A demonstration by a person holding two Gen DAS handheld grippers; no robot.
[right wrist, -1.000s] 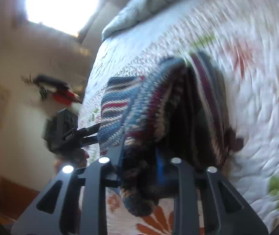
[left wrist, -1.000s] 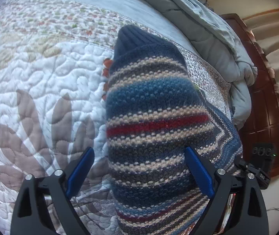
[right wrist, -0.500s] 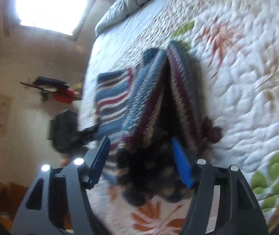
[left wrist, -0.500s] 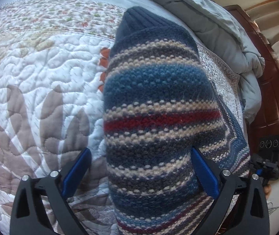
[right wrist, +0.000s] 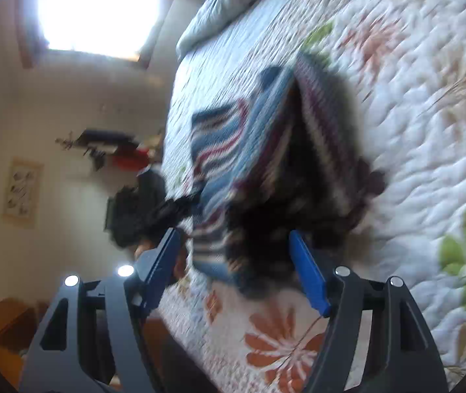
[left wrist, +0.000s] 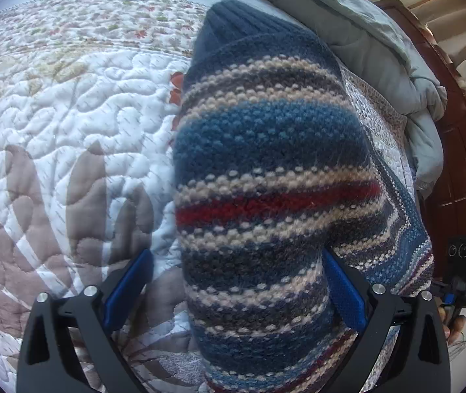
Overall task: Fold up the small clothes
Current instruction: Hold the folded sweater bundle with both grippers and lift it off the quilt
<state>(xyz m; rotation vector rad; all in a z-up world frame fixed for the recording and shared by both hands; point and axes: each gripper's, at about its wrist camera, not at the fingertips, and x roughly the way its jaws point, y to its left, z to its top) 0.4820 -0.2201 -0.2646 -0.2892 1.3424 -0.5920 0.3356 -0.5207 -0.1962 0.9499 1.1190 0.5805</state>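
Note:
A striped knitted sweater in blue, cream, grey and red lies folded on the quilted bed cover. In the left wrist view it bulges up between the fingers of my left gripper, which is open with the knit resting against the right pad. In the right wrist view the same sweater lies in a blurred heap just beyond my right gripper, which is open and holds nothing. The left gripper shows there as a dark blur at the sweater's left edge.
A grey duvet is bunched at the head of the bed, against a dark wooden headboard. The bed's edge runs left of the sweater, with a wall and a bright window beyond.
My right gripper let go of the sweater, opened wide and drew back. The sweater dropped onto the quilt. My left gripper stayed open and moved in closer along the knit.

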